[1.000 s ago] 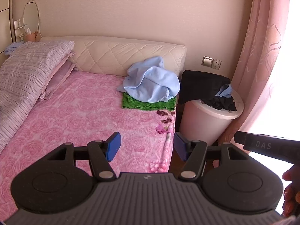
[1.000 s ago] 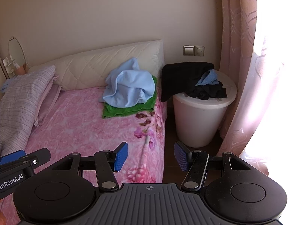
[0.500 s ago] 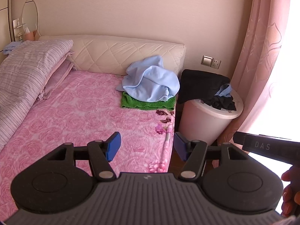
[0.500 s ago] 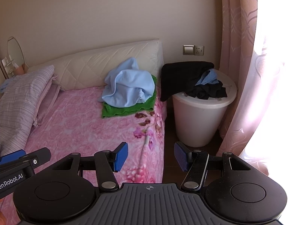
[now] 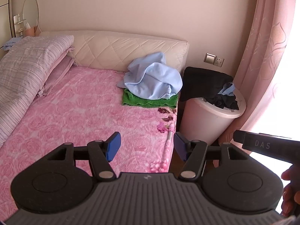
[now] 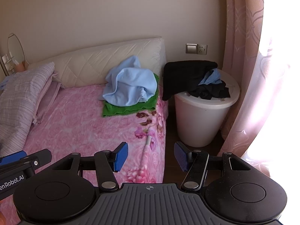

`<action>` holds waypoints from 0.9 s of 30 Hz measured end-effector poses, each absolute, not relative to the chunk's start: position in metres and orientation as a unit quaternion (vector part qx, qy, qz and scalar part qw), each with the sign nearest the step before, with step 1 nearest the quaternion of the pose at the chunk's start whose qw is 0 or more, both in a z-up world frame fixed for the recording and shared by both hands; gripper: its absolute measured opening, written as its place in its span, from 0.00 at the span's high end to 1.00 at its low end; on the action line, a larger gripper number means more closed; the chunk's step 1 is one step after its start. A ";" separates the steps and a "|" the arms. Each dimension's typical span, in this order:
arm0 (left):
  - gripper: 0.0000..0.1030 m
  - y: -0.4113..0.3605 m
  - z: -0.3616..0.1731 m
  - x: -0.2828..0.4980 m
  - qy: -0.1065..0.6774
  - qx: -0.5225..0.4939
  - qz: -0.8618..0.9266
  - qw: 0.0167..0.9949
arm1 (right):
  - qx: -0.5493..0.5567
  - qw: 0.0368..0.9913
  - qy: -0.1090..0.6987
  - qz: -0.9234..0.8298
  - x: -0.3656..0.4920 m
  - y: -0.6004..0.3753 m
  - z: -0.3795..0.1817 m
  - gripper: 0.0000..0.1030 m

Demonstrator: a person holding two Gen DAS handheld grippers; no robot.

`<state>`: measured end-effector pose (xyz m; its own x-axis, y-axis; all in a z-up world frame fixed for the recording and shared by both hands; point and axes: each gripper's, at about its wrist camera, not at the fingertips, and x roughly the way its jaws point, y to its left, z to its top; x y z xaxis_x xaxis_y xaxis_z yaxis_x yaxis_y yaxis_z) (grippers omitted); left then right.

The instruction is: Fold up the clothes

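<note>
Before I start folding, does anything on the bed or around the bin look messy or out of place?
Yes: the light blue garment lies crumpled on the folded green knit, and black clothes spill over the white bin's rim.

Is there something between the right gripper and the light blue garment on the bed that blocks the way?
Nothing visible does. The right gripper, jaws open and empty, faces the light blue garment across bare pink blanket. The laundry bin stands off to the right, beside the bed.
</note>
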<state>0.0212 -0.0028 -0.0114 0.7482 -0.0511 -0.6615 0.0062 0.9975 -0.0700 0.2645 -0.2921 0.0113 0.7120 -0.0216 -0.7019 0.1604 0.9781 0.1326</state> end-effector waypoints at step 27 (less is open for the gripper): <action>0.43 0.003 -0.013 0.050 0.365 -0.039 -0.034 0.930 | 0.078 0.921 0.377 -0.055 0.288 -0.284 0.002 0.43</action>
